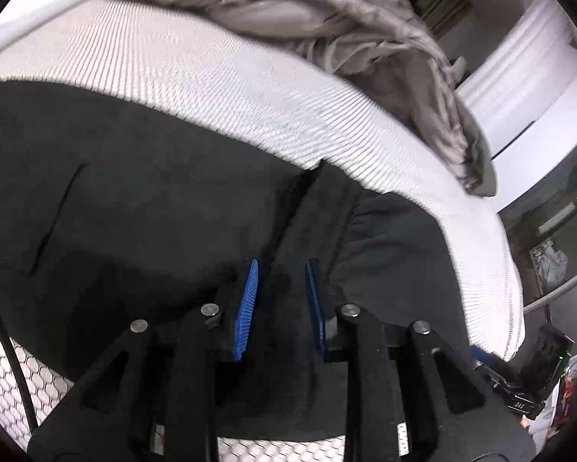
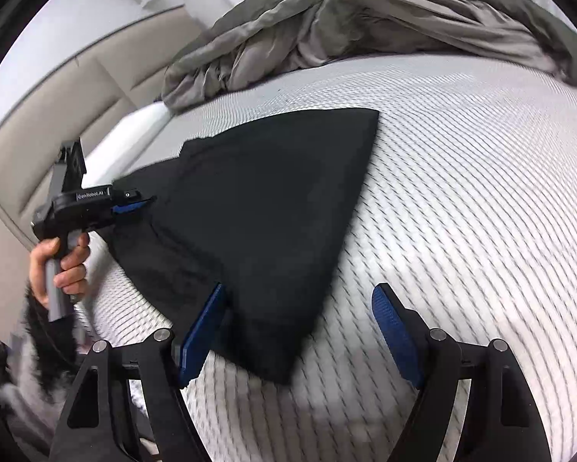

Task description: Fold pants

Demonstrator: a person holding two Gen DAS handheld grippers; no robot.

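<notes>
The left gripper [image 1: 280,300], jaws narrowly parted, has dark cloth between its pads; whether it pinches is unclear. The right gripper [image 2: 300,335] is spread wide over the black pants [image 2: 257,208], partly folded on the mattress [image 2: 462,192].

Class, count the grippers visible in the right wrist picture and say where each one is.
2. The right gripper spreads open at the bottom, over the pants' near corner. The left gripper is at the left, on the pants' edge.

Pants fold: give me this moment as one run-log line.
pants: black, partly folded on mattress | left tongs: narrow gap over pants fabric, grip unclear | right tongs: open at pants corner | grey blanket: bunched behind
</notes>
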